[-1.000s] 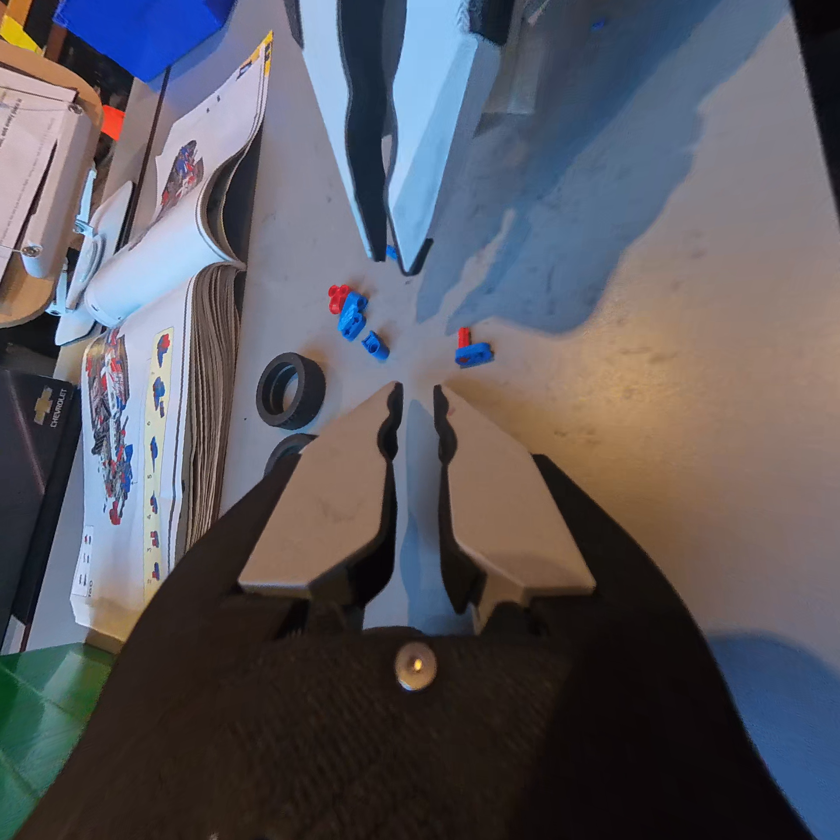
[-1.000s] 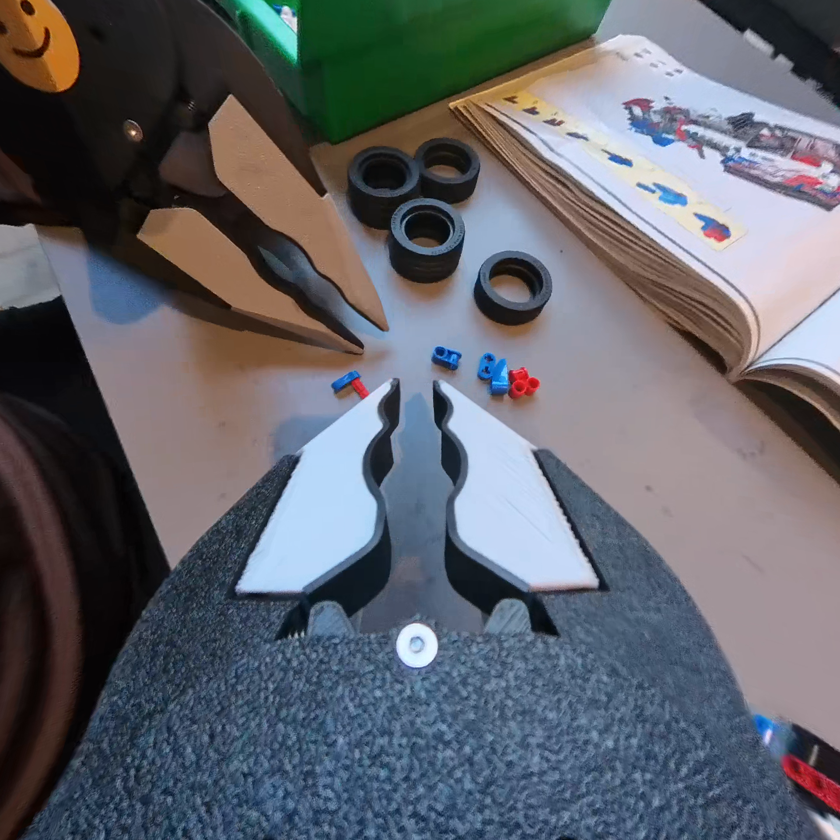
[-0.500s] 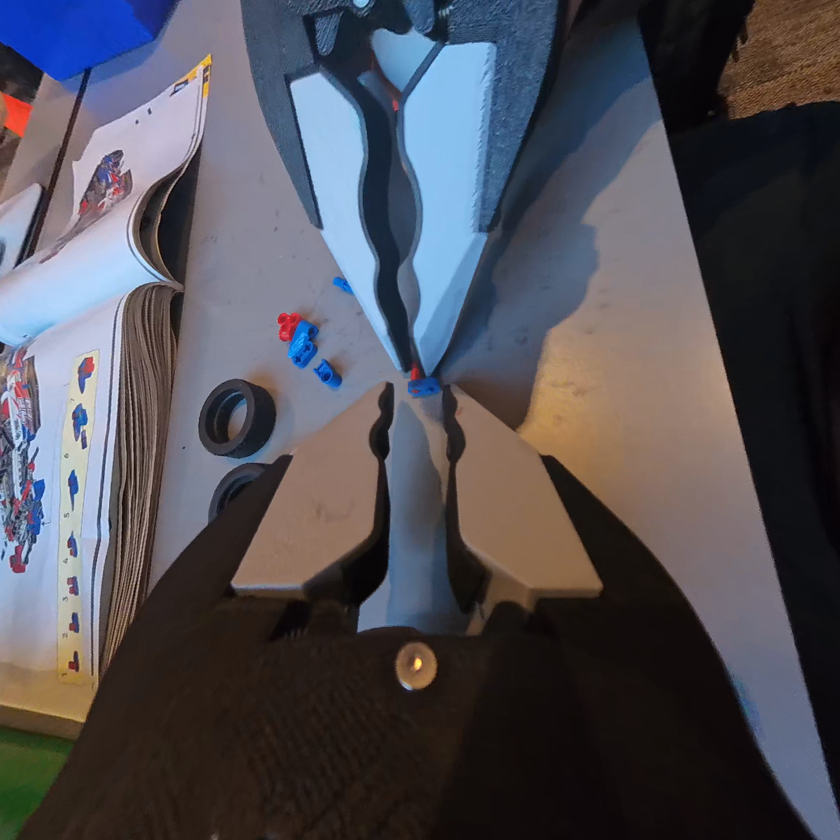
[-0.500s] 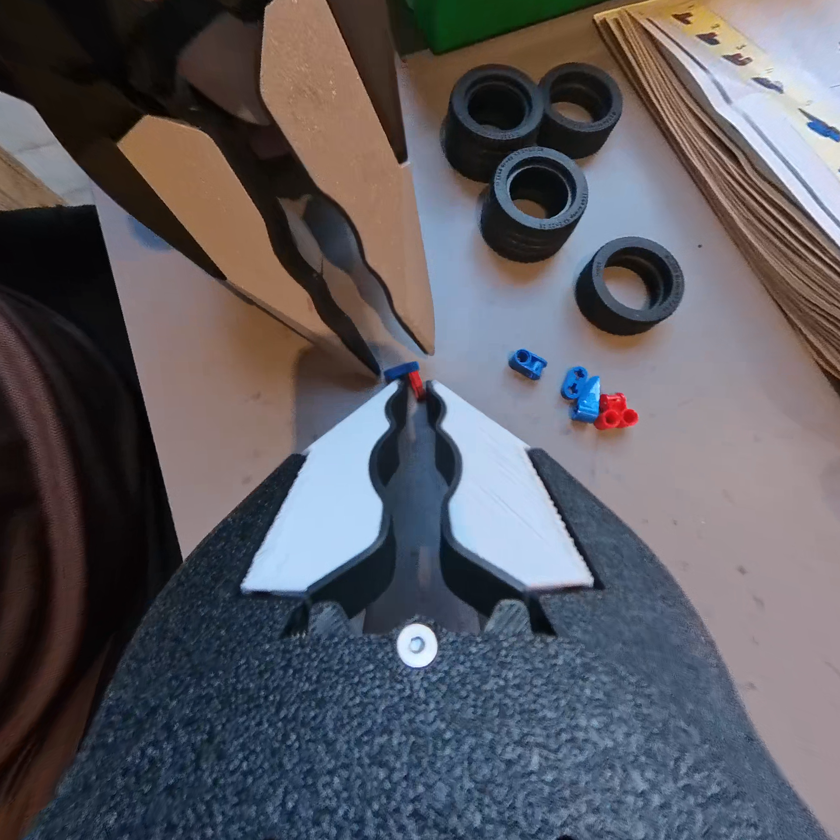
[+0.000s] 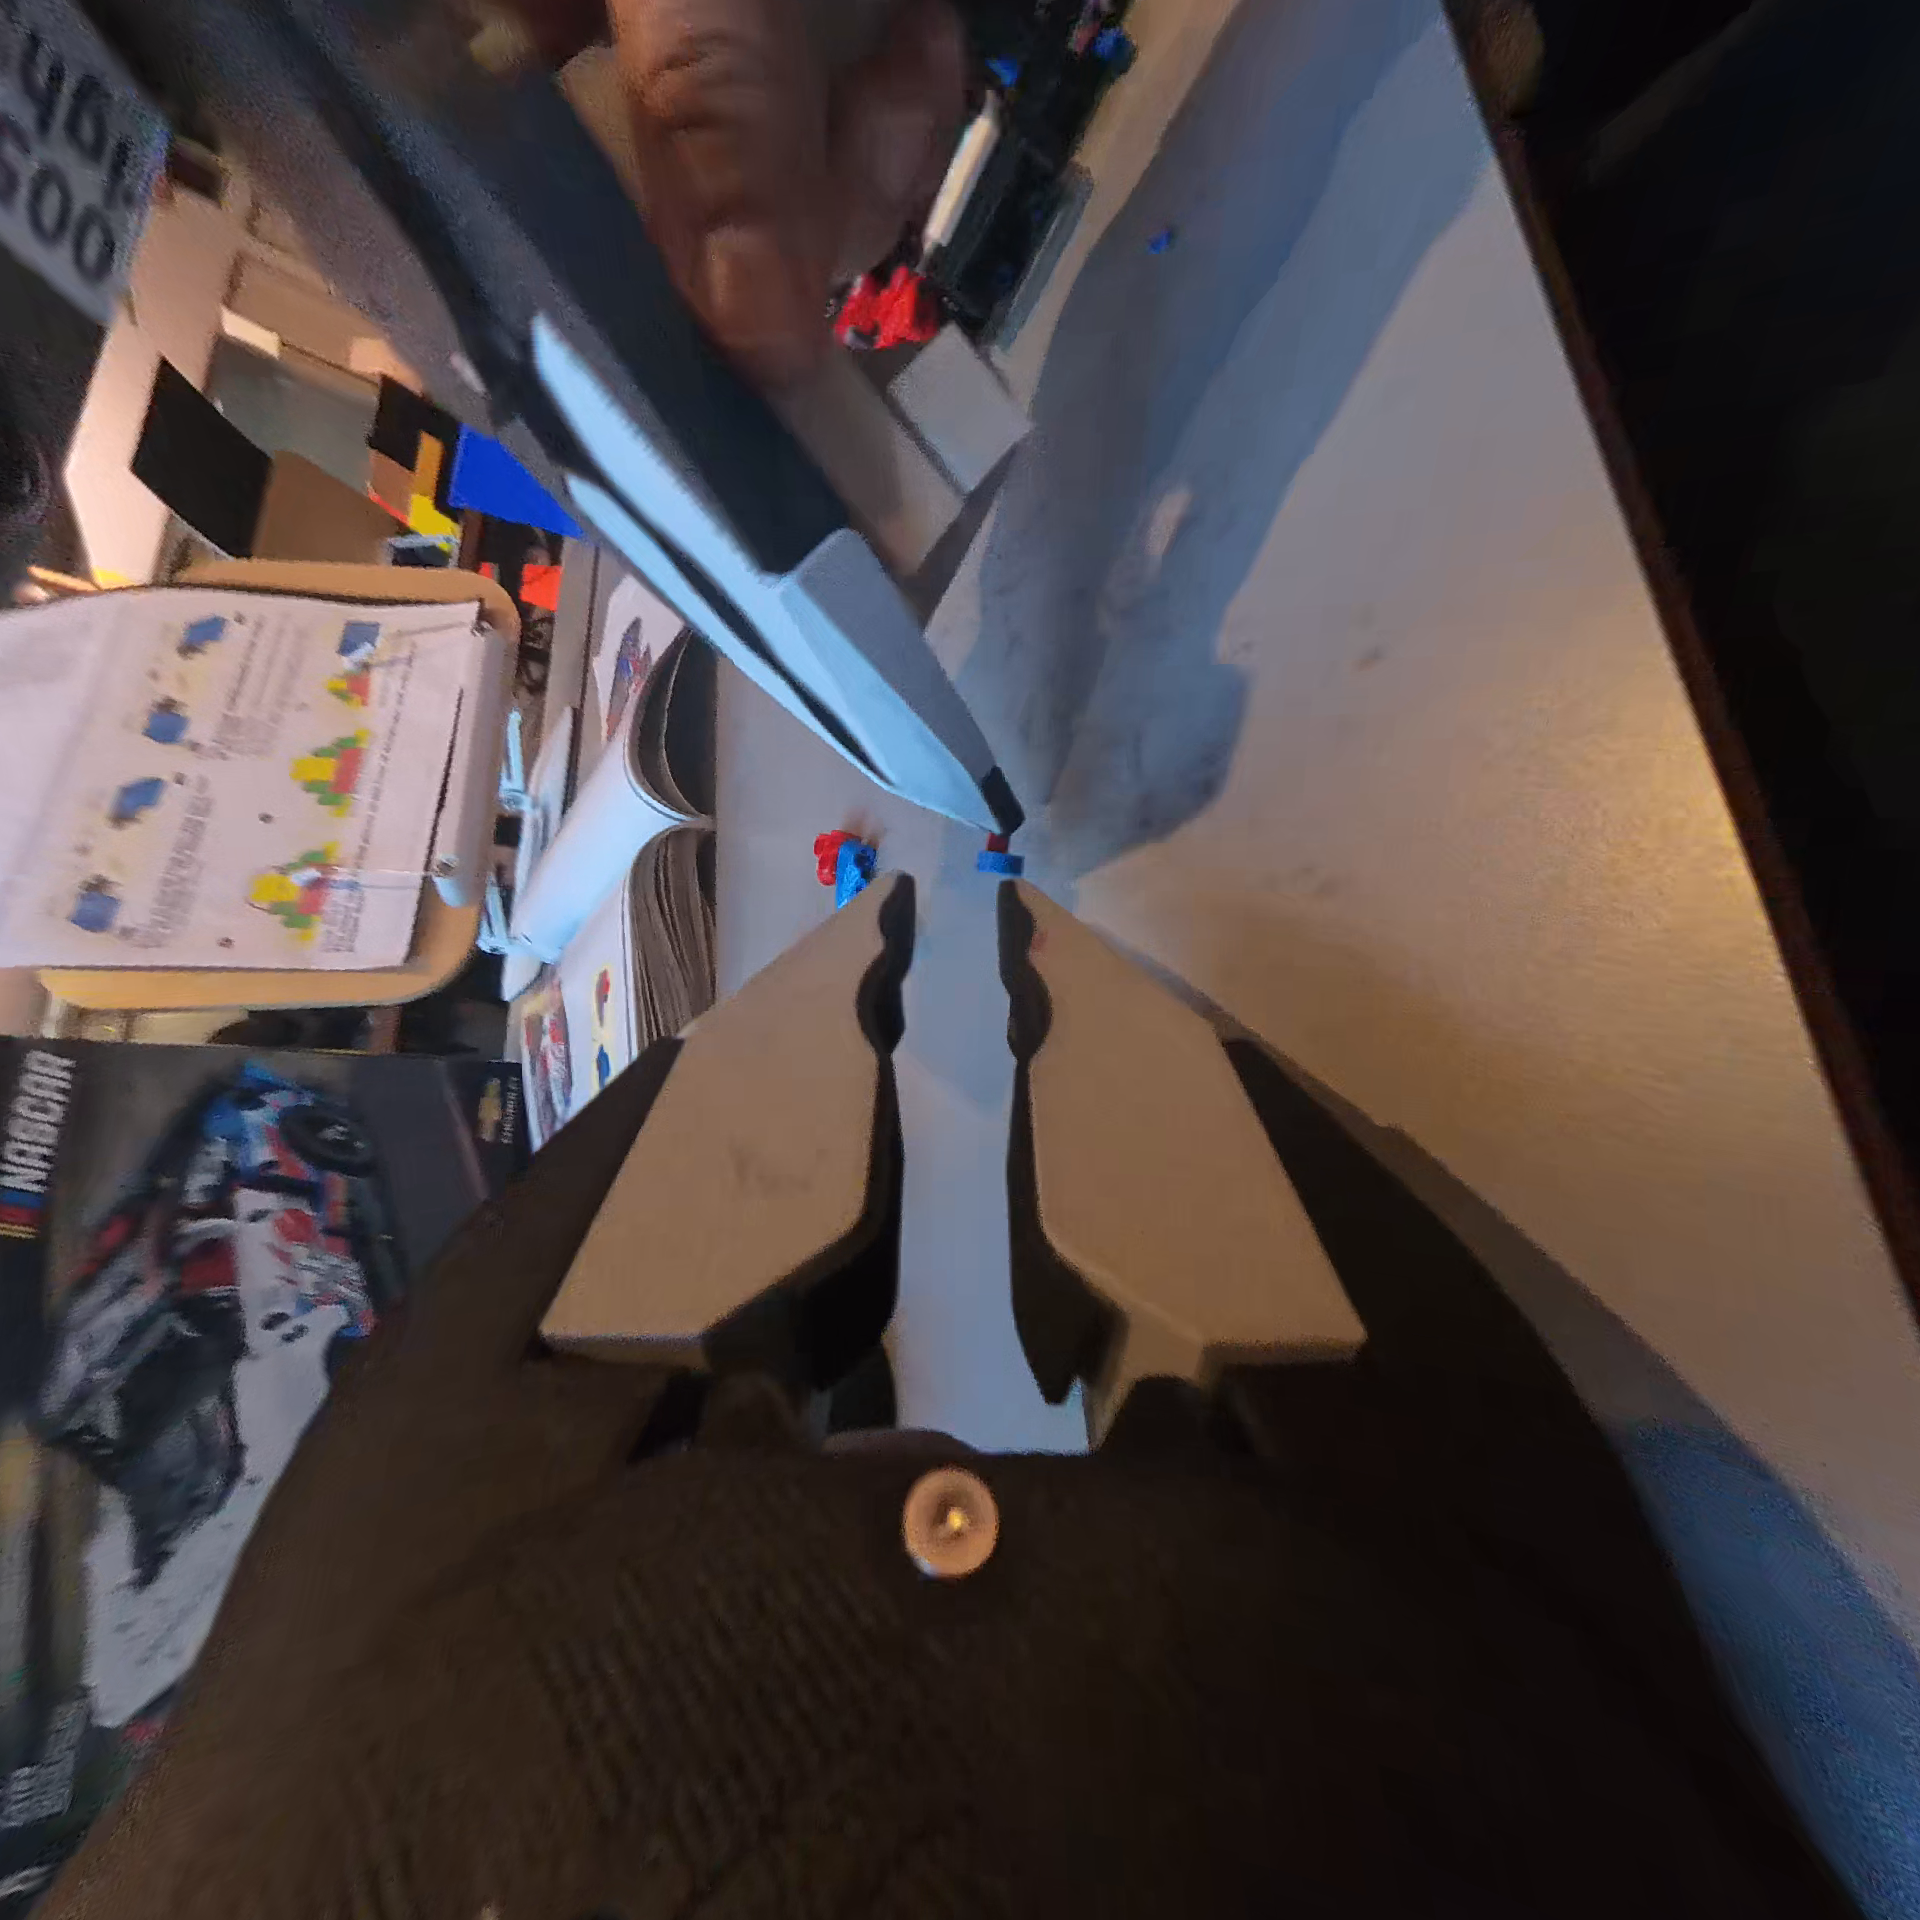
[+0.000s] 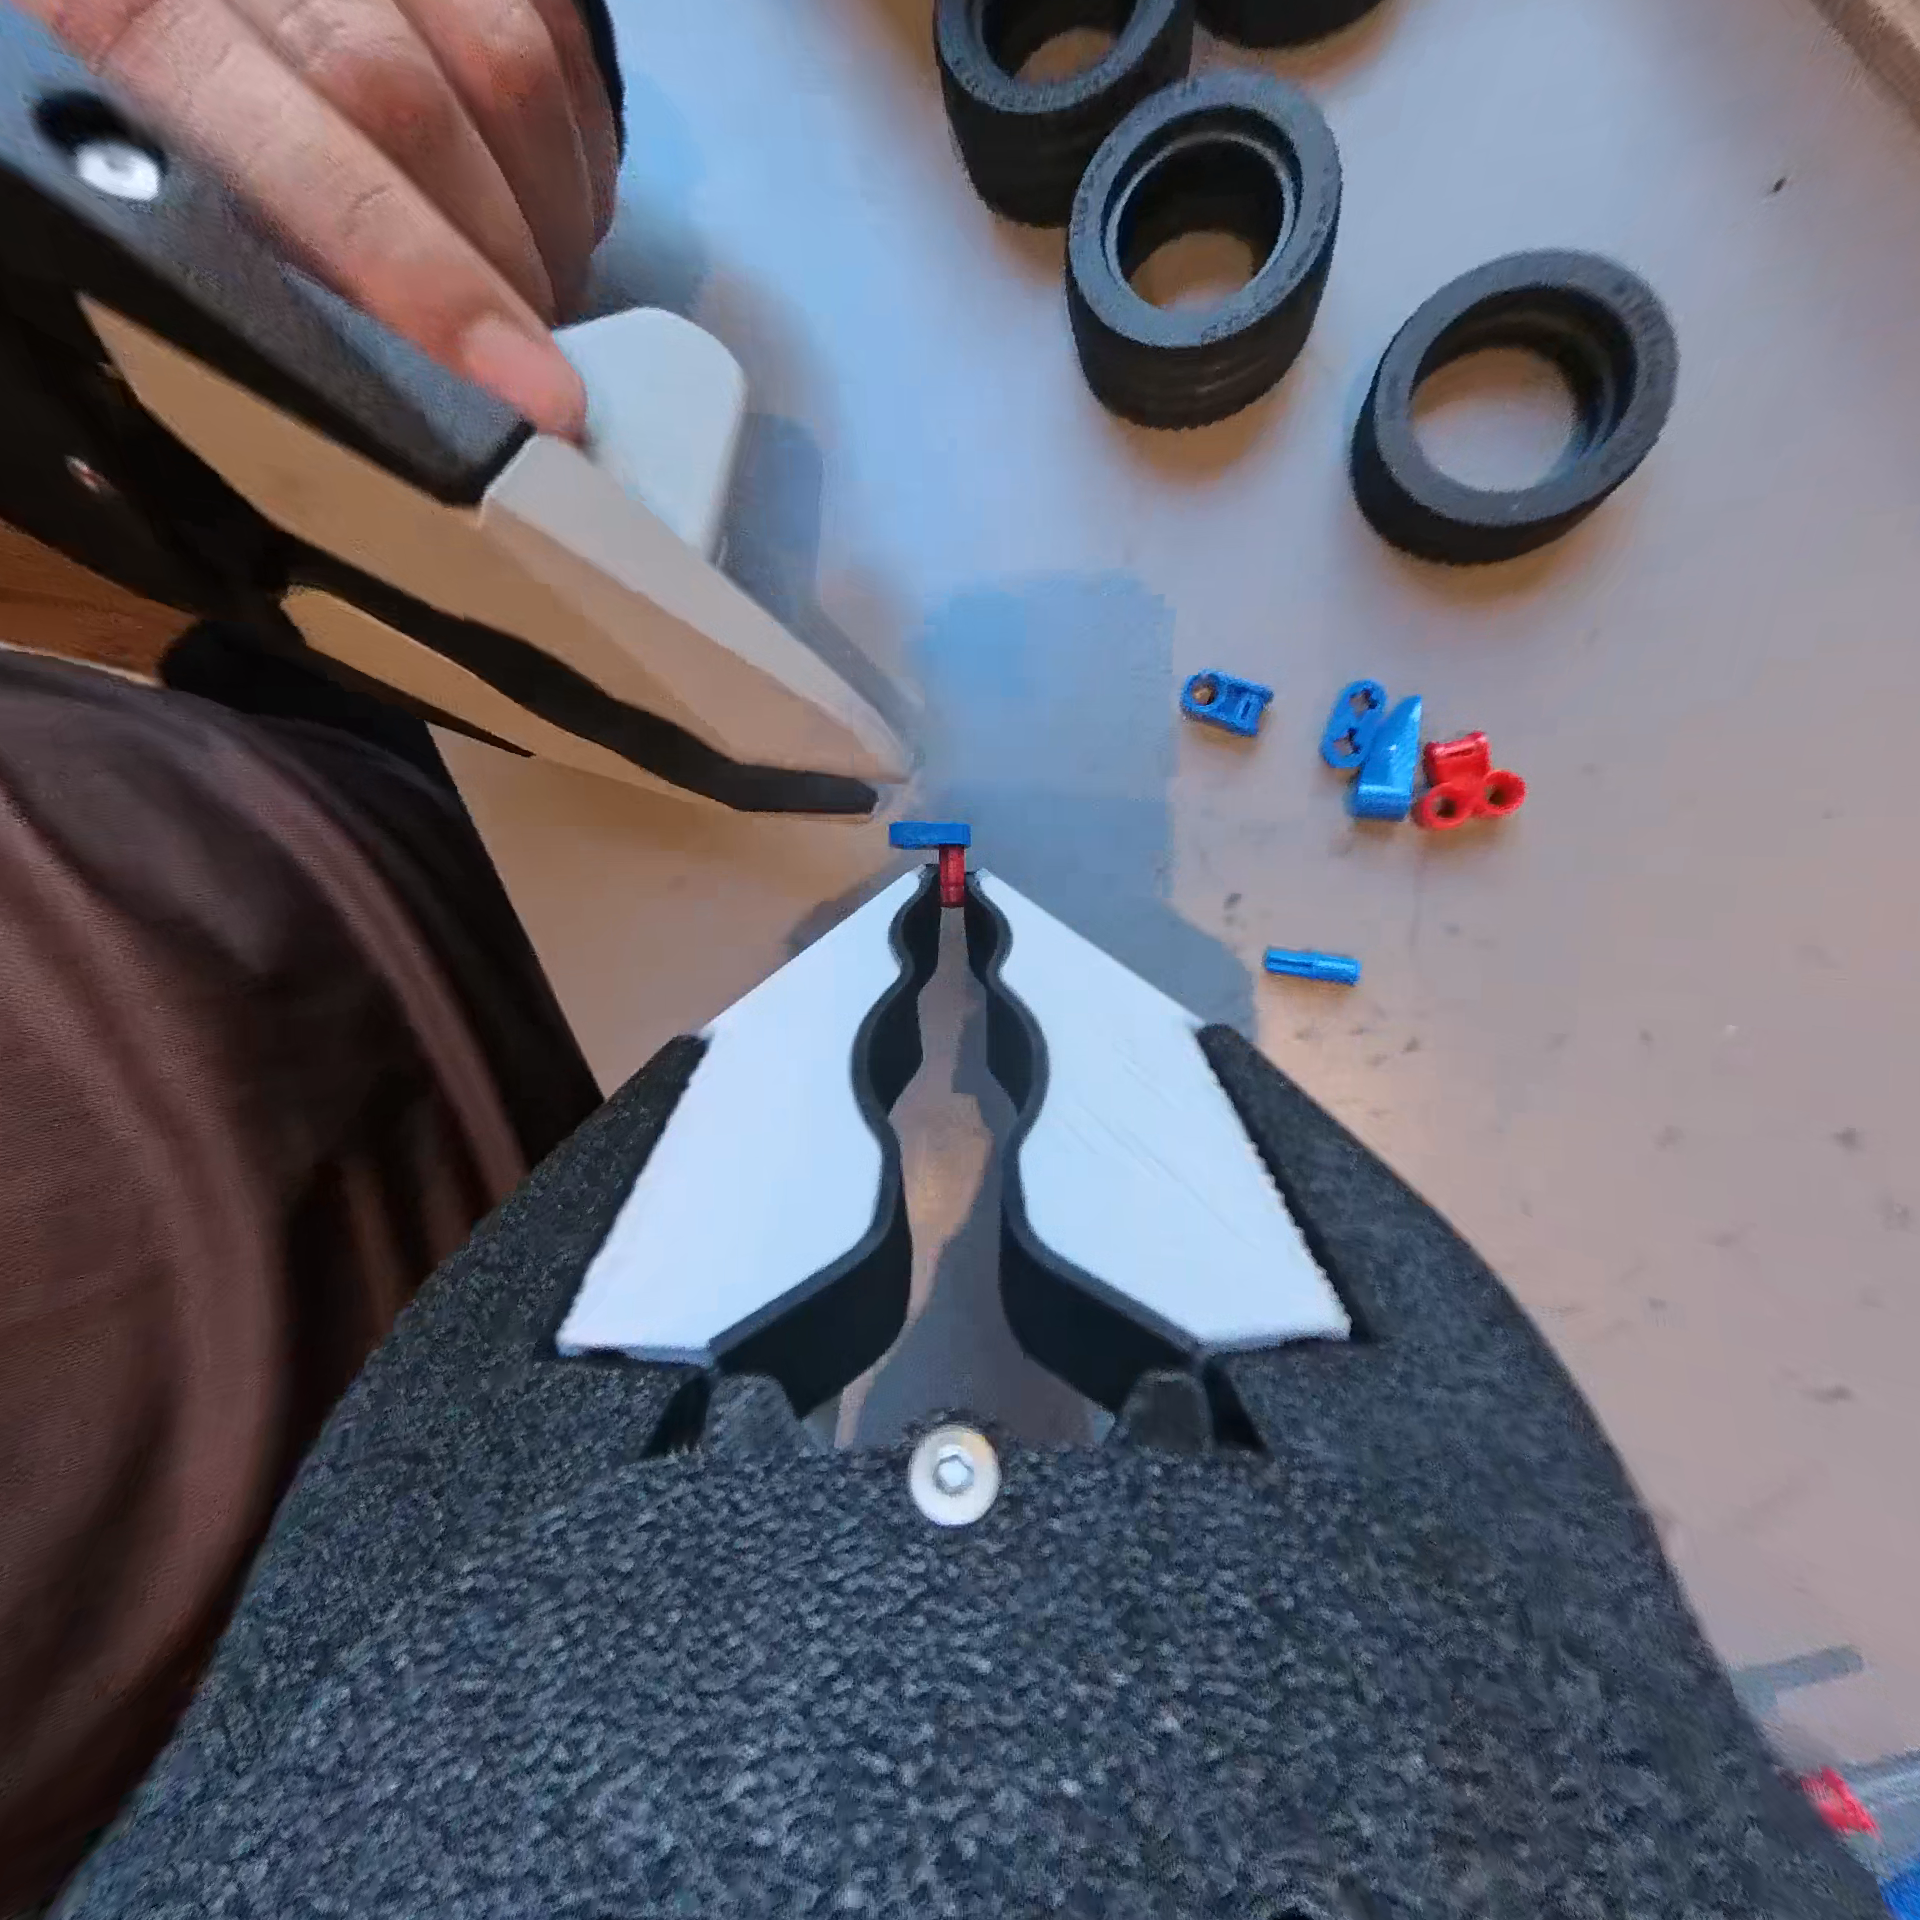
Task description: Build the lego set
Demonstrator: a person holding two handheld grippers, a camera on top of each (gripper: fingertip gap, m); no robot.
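Red-blue lego piece (image 6: 943, 858), blue crossbar outward, right gripper (image 6: 947, 883) pinching

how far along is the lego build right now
Early, by the look of it. Done: a partly built black and red assembly stands at the table's far end. In hand: the right hand-held gripper pinches a red pin with a blue piece. Left: four tyres and the loose blue and red connectors lie unused.
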